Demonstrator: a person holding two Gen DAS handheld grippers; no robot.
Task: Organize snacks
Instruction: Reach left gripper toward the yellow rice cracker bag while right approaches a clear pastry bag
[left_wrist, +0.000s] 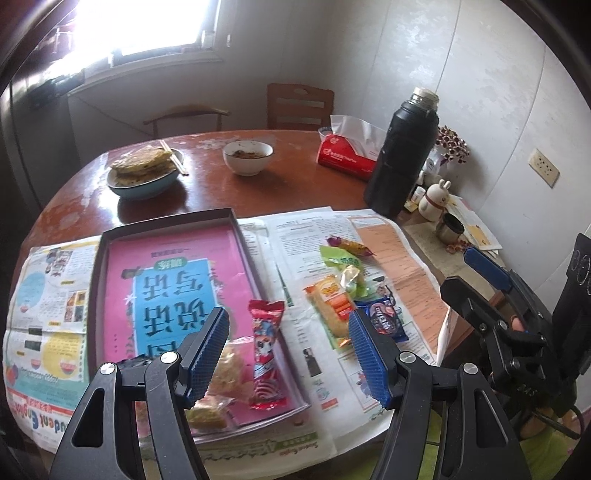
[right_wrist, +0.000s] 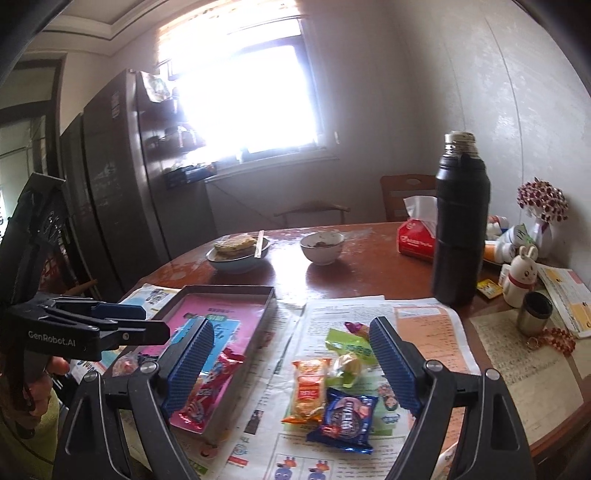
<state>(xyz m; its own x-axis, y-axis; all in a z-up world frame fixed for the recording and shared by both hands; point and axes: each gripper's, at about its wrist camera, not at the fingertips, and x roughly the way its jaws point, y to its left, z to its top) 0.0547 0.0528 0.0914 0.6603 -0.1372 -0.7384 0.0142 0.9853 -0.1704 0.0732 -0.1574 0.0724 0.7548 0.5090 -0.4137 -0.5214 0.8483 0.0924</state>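
Observation:
A shallow box (left_wrist: 110, 236) with a pink printed liner lies on newspaper. In it lie a red snack stick (left_wrist: 266, 354) and clear-wrapped biscuits (left_wrist: 221, 376). Right of the box, loose snacks sit in a heap: an orange cake pack (left_wrist: 330, 299), a blue Oreo pack (left_wrist: 384, 319), a green packet (left_wrist: 341, 262) and a wrapped candy (left_wrist: 349, 243). My left gripper (left_wrist: 288, 354) is open and empty above the box's near right corner. My right gripper (right_wrist: 291, 365) is open and empty above the heap, with the orange pack (right_wrist: 308, 387) and Oreo pack (right_wrist: 345, 417) between its fingers.
On the round wooden table (left_wrist: 295, 177) stand a plate of flatbread with chopsticks (left_wrist: 146, 171), a white bowl (left_wrist: 247, 157), a red tissue pack (left_wrist: 347, 155), a tall black thermos (left_wrist: 402, 151), a rabbit figurine (left_wrist: 436, 199) and a metal cup (left_wrist: 448, 227). Chairs stand behind.

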